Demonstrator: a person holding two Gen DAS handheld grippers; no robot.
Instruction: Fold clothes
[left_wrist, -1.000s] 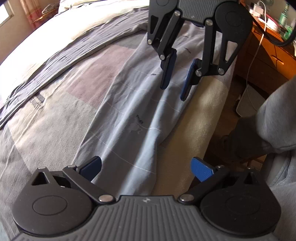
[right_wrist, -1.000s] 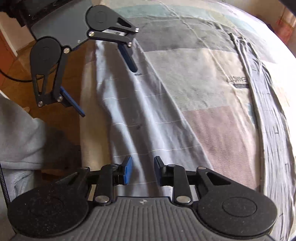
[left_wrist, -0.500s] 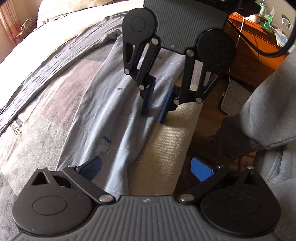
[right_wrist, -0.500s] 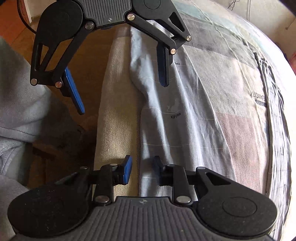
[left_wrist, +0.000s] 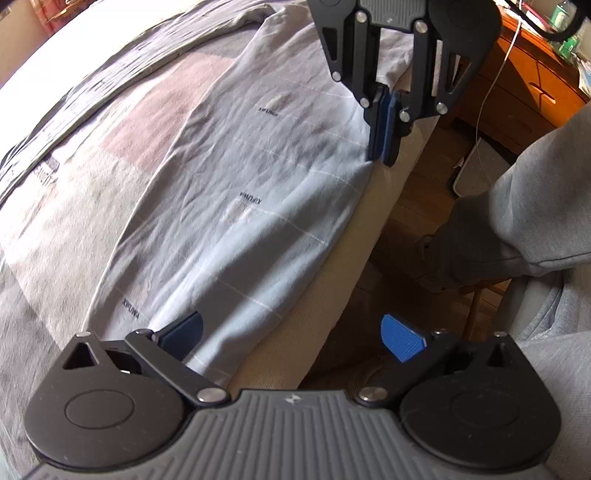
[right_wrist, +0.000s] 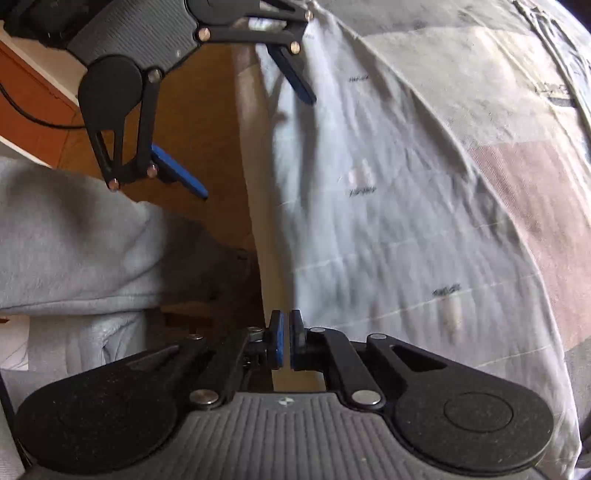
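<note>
Pale blue shirt (left_wrist: 258, 206) with thin white lines lies spread along the near edge of my bed (left_wrist: 369, 236), over a patchwork cover (left_wrist: 122, 122). My right tongs (left_wrist: 384, 157) are pinched together at the shirt's edge; whether cloth is caught I cannot tell. My left tongs (left_wrist: 291, 334) gape wide, straddling the hem, one pad (left_wrist: 183, 332) resting on fabric.

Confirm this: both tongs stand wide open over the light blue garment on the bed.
Not quite. Only the left tongs stand wide open over the light blue garment. The right tongs are shut at the garment's edge near the side of the bed, as the left wrist view shows.
</note>
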